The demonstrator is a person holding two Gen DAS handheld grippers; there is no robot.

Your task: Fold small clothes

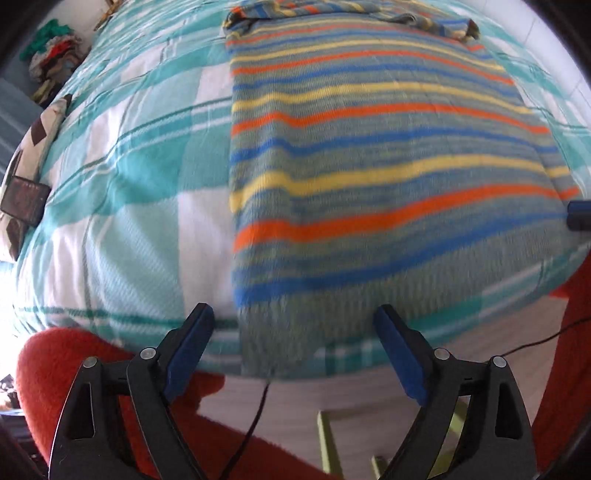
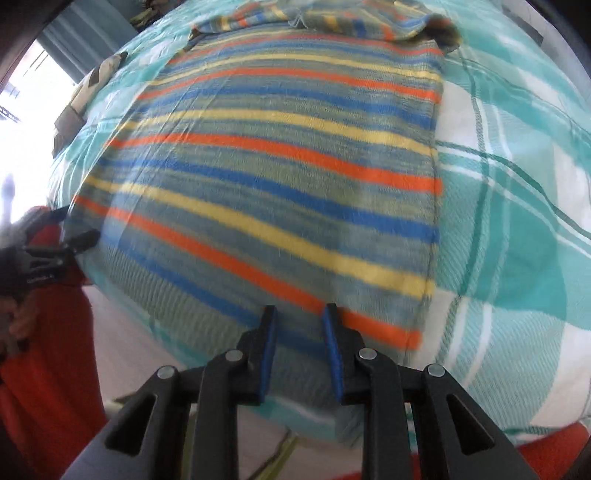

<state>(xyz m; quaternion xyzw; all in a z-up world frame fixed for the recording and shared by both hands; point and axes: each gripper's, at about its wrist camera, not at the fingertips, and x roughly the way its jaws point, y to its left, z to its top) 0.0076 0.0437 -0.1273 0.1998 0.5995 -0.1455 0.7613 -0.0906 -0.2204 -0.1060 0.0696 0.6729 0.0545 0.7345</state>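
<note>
A knitted sweater with grey-green, blue, yellow and orange stripes lies flat on the bed, its sleeves bunched across the far end. My left gripper hovers over the sweater's near left corner, jaws wide open with nothing between them. My right gripper hangs above the sweater near its near right corner. Its blue pads stand a narrow gap apart and no cloth is pinched between them. Each gripper shows at the other view's edge: the right one's blue tip, the left one.
A teal and white plaid bedspread covers the bed. A brown-patterned pillow and a pile of clothes lie far left. The person's red garment and a black cable are by the near bed edge, over wooden floor.
</note>
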